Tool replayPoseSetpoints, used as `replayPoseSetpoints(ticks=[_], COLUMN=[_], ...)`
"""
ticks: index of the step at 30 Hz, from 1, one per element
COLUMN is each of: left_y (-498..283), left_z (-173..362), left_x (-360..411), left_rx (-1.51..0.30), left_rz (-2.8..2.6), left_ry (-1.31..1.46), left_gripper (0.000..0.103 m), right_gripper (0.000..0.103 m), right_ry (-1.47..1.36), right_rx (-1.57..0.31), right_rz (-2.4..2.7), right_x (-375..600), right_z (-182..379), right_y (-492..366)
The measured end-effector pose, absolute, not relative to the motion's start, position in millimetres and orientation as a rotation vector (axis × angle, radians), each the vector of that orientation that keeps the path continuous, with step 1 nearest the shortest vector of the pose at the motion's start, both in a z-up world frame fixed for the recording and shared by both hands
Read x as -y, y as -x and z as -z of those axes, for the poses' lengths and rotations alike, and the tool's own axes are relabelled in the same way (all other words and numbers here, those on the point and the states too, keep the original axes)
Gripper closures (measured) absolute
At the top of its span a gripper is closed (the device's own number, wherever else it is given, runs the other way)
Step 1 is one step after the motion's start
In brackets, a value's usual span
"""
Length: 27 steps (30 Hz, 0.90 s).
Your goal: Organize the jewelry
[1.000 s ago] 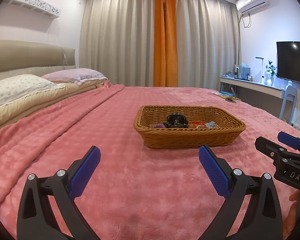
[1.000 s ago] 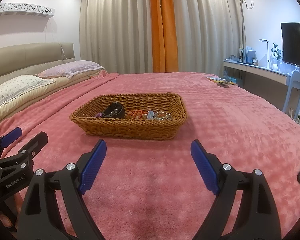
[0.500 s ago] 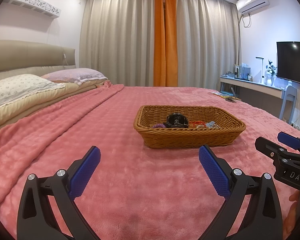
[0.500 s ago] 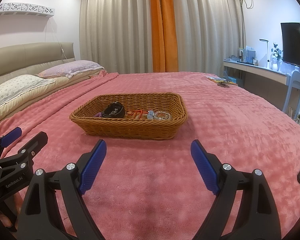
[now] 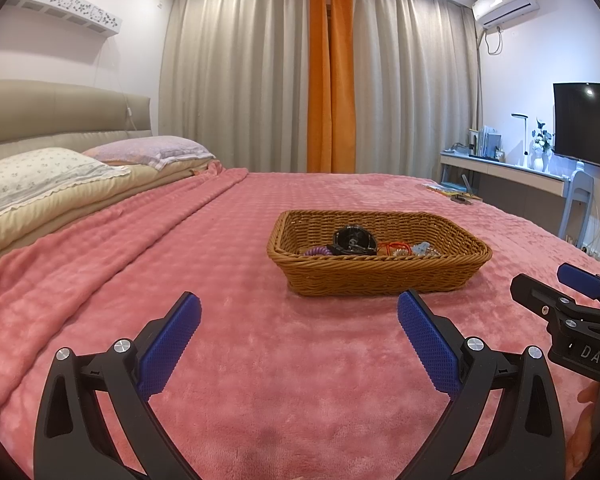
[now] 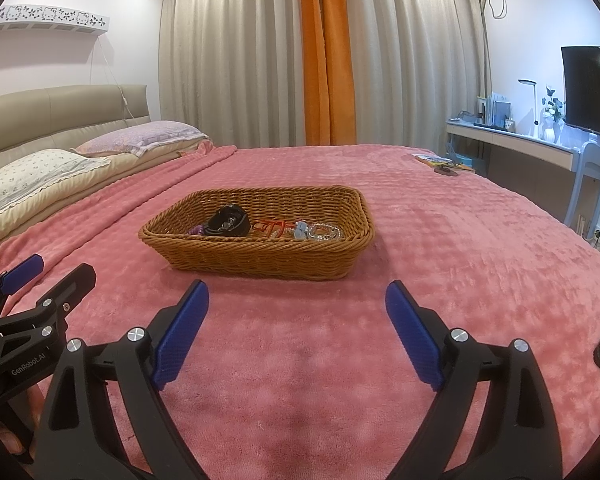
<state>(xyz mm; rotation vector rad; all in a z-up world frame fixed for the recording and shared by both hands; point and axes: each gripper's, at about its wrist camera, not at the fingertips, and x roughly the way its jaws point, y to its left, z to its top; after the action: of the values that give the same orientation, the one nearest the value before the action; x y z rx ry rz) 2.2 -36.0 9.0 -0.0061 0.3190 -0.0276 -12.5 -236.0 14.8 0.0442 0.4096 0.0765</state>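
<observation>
A brown wicker basket stands on the pink bedspread ahead of both grippers. Inside lie a black round piece, a purple coil, a red cord and silvery-blue pieces. My left gripper is open and empty, low over the blanket short of the basket. My right gripper is open and empty, also short of the basket. Each gripper shows at the edge of the other's view: the right gripper, the left gripper.
Pillows and a padded headboard lie at the left. A desk with a lamp, a chair and a TV stand at the right. Small items lie on the far right of the bed. Curtains hang behind.
</observation>
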Motion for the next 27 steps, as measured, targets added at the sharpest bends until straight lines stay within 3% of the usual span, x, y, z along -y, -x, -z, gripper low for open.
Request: replayPoseSetpoints(ticks=[27], left_y=[-1.7], left_z=[-8.1], left_x=[37.6], left_rx=[-0.315], left_rz=[0.026], left_ry=[-0.003], left_gripper=[0.007], right_gripper=[0.017], right_ry=[-0.039], right_rx=[-0.405], right_rz=[-0.078], right_x=[237.1], right_z=[-13.5], right_y=[12.9])
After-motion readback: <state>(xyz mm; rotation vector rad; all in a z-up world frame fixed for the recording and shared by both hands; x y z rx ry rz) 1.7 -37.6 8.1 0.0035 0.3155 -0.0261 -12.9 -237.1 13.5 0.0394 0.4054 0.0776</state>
